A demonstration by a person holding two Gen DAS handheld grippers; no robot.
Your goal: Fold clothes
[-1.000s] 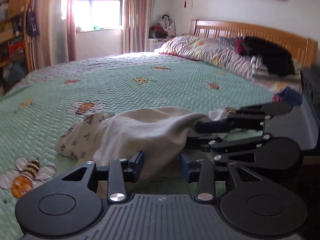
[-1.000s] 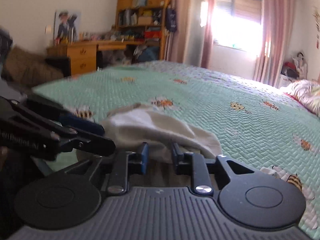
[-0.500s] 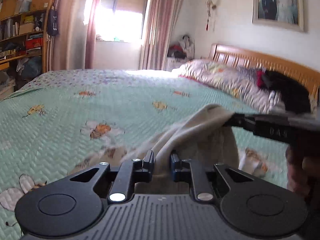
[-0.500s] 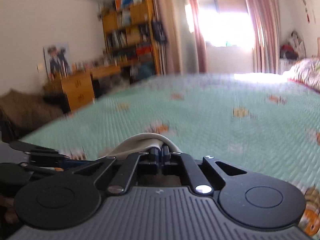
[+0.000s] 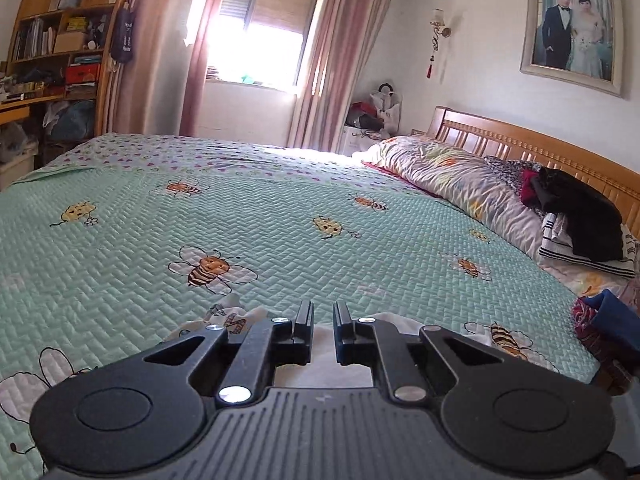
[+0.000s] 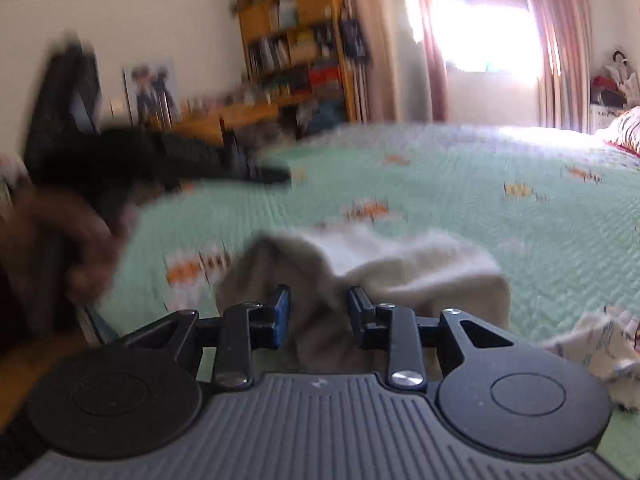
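On the green bee-print bedspread (image 5: 280, 216), near its front edge, the beige garment (image 6: 400, 264) is lying in a rumpled heap, with a patterned white cloth (image 6: 596, 344) just beside it. The right gripper (image 6: 319, 312) is hovering at the garment's near edge; its jaws have just been opening and are standing apart, a fold of the cloth rising between them without either pad pressing on it. The left gripper (image 5: 322, 322) is sitting above the same heap, its jaws having just been closing to a narrow gap with nothing gripped; in the blurred right wrist view it is probably the dark shape left of the garment. No writing is proving readable anywhere; the books on the bookshelf (image 5: 60, 40) beyond the bedspread are too small.
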